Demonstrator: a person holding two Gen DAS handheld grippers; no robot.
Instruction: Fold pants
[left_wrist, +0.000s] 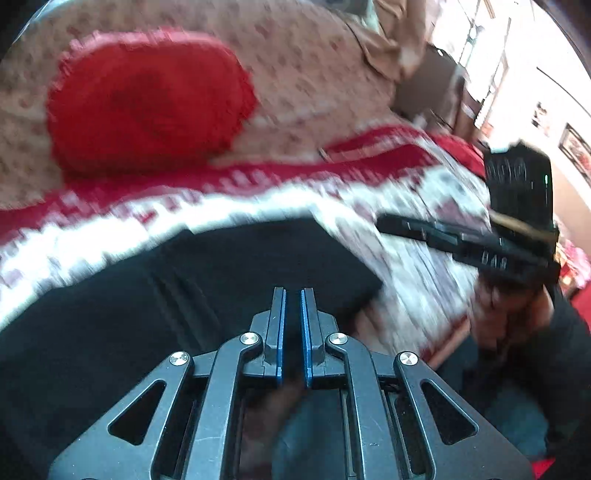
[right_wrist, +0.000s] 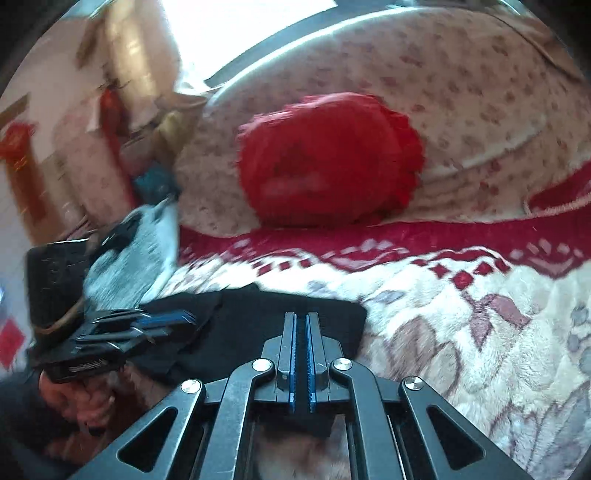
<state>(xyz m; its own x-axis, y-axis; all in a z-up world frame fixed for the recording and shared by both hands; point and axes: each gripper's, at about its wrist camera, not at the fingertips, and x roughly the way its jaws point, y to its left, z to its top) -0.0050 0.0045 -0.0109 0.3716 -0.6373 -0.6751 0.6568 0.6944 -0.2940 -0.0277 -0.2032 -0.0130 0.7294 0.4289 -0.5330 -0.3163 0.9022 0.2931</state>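
Folded black fabric pants (left_wrist: 207, 280) lying on a white-and-red patterned fleece blanket (left_wrist: 424, 258), both grippers close by.

Left gripper (left_wrist: 293, 295) over the pants with blue-padded fingers (left_wrist: 280, 332) nearly together, a narrow gap between, no cloth visible in it. Right gripper (right_wrist: 303, 321) above the pants' right end (right_wrist: 280, 317), fingers (right_wrist: 291, 354) almost pressed together; whether cloth is pinched cannot be told. Round red frilled cushion (right_wrist: 328, 158) behind, resting against a cream floral-print bolster (right_wrist: 461, 96). Heavy motion blur in both views.
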